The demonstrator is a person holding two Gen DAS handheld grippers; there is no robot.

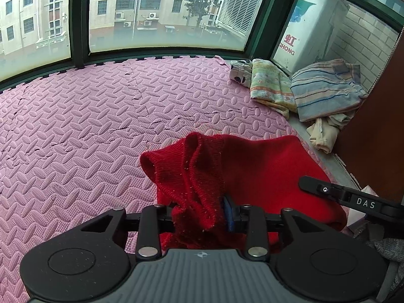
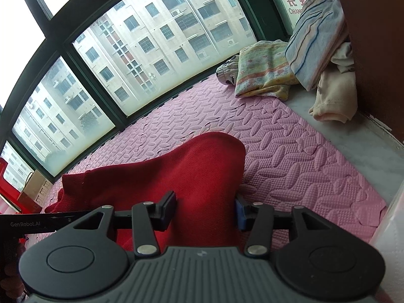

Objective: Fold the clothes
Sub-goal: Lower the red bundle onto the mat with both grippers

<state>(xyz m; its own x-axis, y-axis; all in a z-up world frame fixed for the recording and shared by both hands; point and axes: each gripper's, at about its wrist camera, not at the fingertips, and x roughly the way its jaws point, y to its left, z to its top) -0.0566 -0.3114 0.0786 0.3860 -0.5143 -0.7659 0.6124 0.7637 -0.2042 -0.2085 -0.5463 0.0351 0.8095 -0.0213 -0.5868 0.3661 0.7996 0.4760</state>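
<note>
In the left wrist view, the left hand-held gripper (image 1: pixel 199 217) pinches a bunched, ribbed edge of the red knit sweater (image 1: pixel 265 166), with folds of cloth gathered between its two fingers. The sweater lies on the pink foam floor mat (image 1: pixel 83 131), at the near right of this view, and part of the right hand-held gripper (image 1: pixel 353 199) reaches in over its right side. Far right, beside the window (image 1: pixel 164 12), a pile of other clothes holds a striped garment (image 1: pixel 325 88) and a floral cloth (image 1: pixel 270 85). In the right wrist view, the right hand-held gripper (image 2: pixel 205 210) has a thick fold of the red knit sweater (image 2: pixel 176 174) between its fingers; the fingers stand fairly wide, and the grip appears closed on the cloth, though firm contact cannot be confirmed. The sweater rises as a hump from the pink foam floor mat (image 2: pixel 290 156) at near centre, and the clothes pile with the striped garment (image 2: pixel 313 38) sits far right. Judged from its look, the knit is soft, limp, stretchy and moderately light; it will sag between grips. Hold is best taken at ribbed hems, cuffs or shoulder seams, where the fabric is thicker and slips less.
</note>
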